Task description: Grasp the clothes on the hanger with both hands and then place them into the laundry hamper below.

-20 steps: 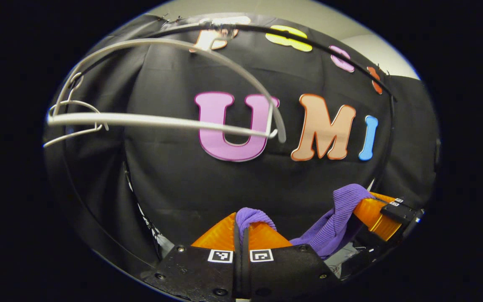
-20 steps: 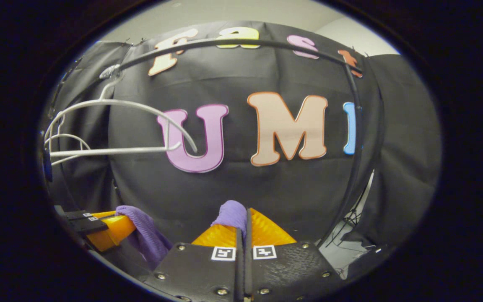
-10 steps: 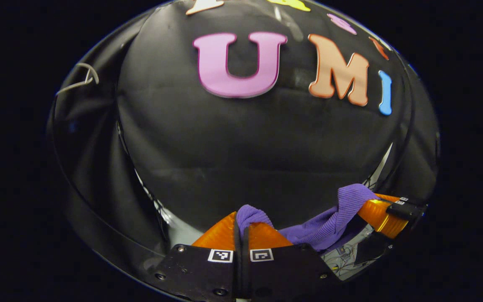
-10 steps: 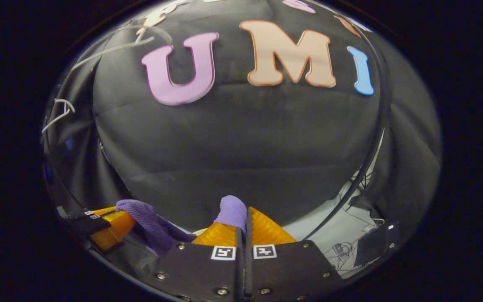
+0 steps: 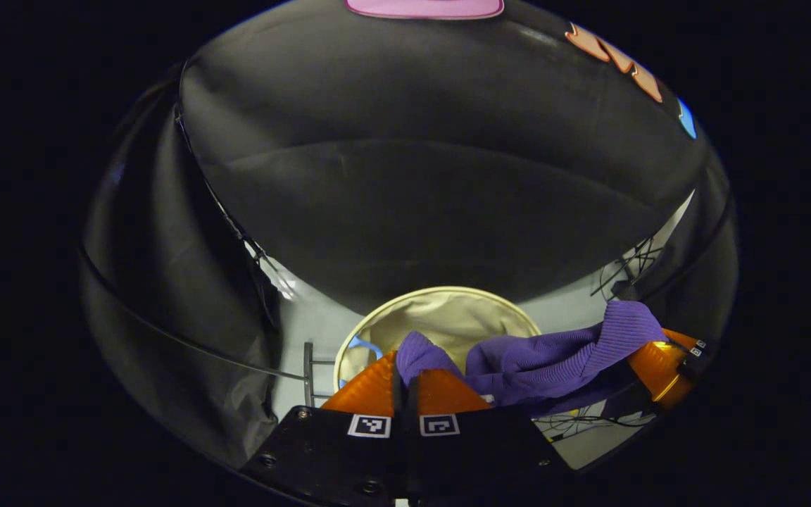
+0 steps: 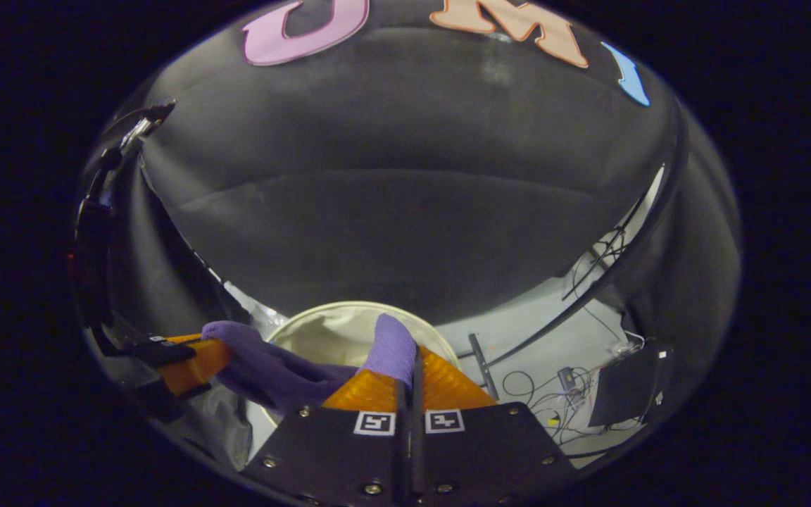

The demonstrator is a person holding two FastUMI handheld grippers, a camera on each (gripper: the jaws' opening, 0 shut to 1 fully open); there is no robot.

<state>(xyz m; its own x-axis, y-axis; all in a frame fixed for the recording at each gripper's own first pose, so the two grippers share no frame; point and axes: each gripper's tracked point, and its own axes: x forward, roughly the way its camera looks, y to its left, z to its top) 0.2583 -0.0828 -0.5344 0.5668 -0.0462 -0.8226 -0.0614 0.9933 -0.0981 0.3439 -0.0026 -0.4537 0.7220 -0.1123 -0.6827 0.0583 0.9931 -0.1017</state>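
A purple knit garment [image 5: 553, 355] stretches between my two grippers. In the left gripper view my left gripper [image 5: 405, 366] is shut on one bunched end of it, and the other end runs right to the right gripper [image 5: 662, 359]. In the right gripper view my right gripper [image 6: 412, 366] is shut on a fold of the garment [image 6: 272, 362], which runs left to the left gripper [image 6: 187, 355]. The round cream laundry hamper [image 5: 448, 320] stands open on the floor below, just beyond the fingers; its rim [image 6: 328, 313] lies under the hanging cloth.
Black cloth walls close in the booth behind and on both sides. A curved black frame tube [image 6: 588, 285] runs down at the right. Cables and a small black box [image 6: 624, 394] lie on the pale floor to the right of the hamper. A metal stand [image 5: 307, 362] sits left of it.
Both grippers have dropped and tilted downward with the garment. The white hanger and rail have slid out of sight at the top, and the hamper and floor have come into view.
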